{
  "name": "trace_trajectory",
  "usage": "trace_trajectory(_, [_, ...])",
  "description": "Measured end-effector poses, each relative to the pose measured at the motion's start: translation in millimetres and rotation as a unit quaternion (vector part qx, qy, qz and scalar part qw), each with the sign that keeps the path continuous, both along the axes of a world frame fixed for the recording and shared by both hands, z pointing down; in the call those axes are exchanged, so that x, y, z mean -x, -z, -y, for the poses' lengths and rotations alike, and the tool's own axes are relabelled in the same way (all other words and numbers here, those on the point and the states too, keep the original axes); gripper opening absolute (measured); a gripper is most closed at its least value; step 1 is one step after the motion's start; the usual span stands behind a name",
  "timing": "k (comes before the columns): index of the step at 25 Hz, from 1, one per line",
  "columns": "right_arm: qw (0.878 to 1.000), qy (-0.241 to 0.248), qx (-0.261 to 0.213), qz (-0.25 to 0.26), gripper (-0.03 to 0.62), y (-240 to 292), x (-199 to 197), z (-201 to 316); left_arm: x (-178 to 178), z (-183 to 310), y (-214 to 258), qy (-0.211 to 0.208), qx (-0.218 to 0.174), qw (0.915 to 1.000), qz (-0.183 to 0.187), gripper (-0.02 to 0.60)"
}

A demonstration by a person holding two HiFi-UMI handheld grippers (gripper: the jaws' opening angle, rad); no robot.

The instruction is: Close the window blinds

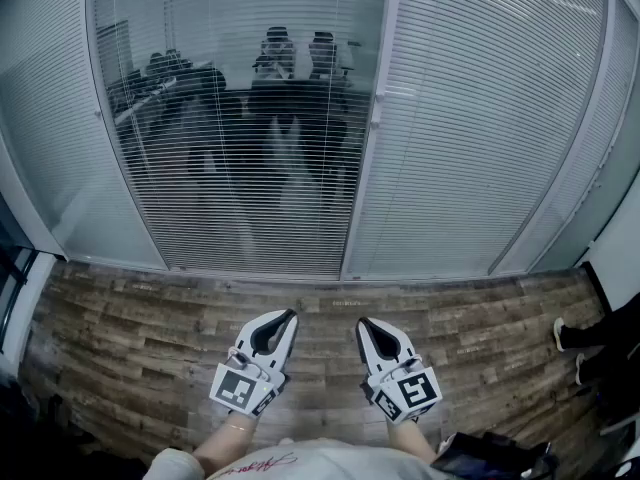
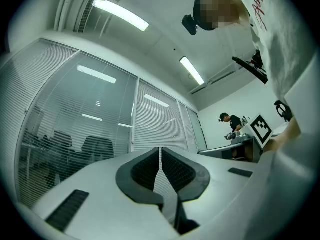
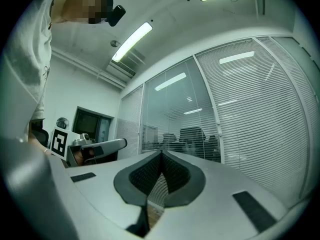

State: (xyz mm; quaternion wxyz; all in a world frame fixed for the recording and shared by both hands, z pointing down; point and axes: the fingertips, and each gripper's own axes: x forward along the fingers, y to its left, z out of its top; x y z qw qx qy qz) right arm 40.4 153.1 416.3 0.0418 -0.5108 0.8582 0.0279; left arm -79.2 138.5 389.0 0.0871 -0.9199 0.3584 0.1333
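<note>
1. Head view: the left hand-held gripper (image 1: 285, 316) and the right hand-held gripper (image 1: 366, 324) hang side by side over the wooden floor (image 1: 150, 318). Both are pinched together and empty. The window blinds (image 1: 250, 168) hang on the glass wall ahead, well apart from both, with slats tilted open so that chairs (image 1: 275, 53) show through.
2. Left gripper view: the jaw tips meet with nothing between them. The blinds stand beyond, ahead and to the left.
3. Right gripper view: the jaws are closed and empty. The see-through blinds lie straight ahead, well apart.

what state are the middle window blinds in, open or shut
Open: chairs show through the slats of the middle blinds, while the right blinds look solid white.
</note>
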Motion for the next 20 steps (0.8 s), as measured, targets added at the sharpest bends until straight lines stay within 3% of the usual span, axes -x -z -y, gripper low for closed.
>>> trace_trajectory(14, [1.000, -0.007, -0.008, -0.008, 0.008, 7, -2, 3, -8, -1, 3, -0.006, -0.003, 1.0000, -0.004, 0.028])
trace_trajectory(20, [0.999, -0.001, -0.042, -0.024, 0.008, 43, -4, 32, -18, 21, 24, -0.002, -0.021, 0.9997, -0.009, 0.028])
